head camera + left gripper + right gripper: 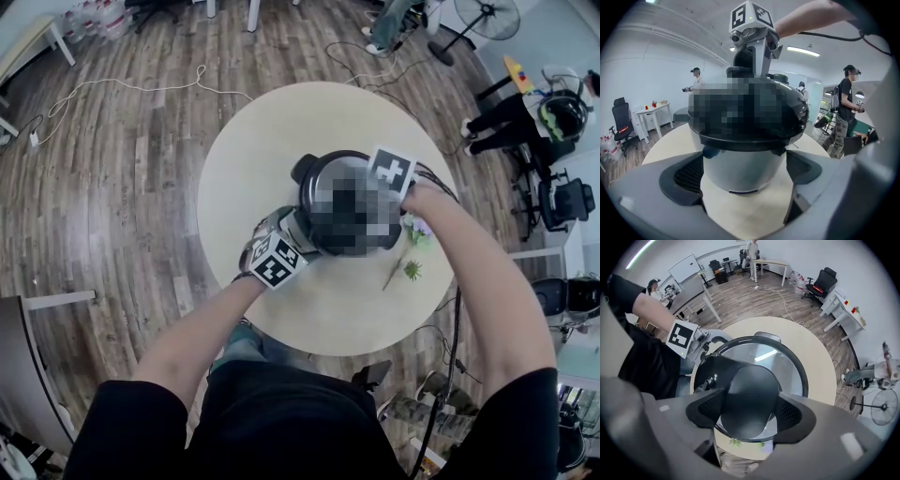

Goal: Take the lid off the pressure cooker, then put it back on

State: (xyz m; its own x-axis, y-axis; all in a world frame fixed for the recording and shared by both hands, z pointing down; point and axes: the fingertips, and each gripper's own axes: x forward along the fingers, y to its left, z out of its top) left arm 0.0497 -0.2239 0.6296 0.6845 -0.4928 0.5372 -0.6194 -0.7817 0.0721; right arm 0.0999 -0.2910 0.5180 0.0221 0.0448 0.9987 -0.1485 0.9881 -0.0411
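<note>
The pressure cooker (pixel 322 174) stands in the middle of a round beige table (pixel 253 141); a mosaic patch covers much of it. My left gripper (pixel 745 178) reaches in from the near left, and its pads (pixel 691 176) sit against both sides of the silver body (pixel 743 164) under the black lid rim (pixel 745 140). My right gripper (pixel 750 406) points straight down over the lid (pixel 776 357), shut on the black knob (pixel 750 394) at its top. The lid sits on the pot. In the head view the right gripper (pixel 372 202) is above the cooker and the left gripper (pixel 302 232) beside it.
Green plant sprigs (pixel 412 270) lie on the table right of the cooker. A black cable (pixel 454 319) runs along my right arm. Office chairs (pixel 567 202), a standing fan (pixel 487 17), white desks and people stand around the table. A white cord (pixel 122 84) lies on the wooden floor.
</note>
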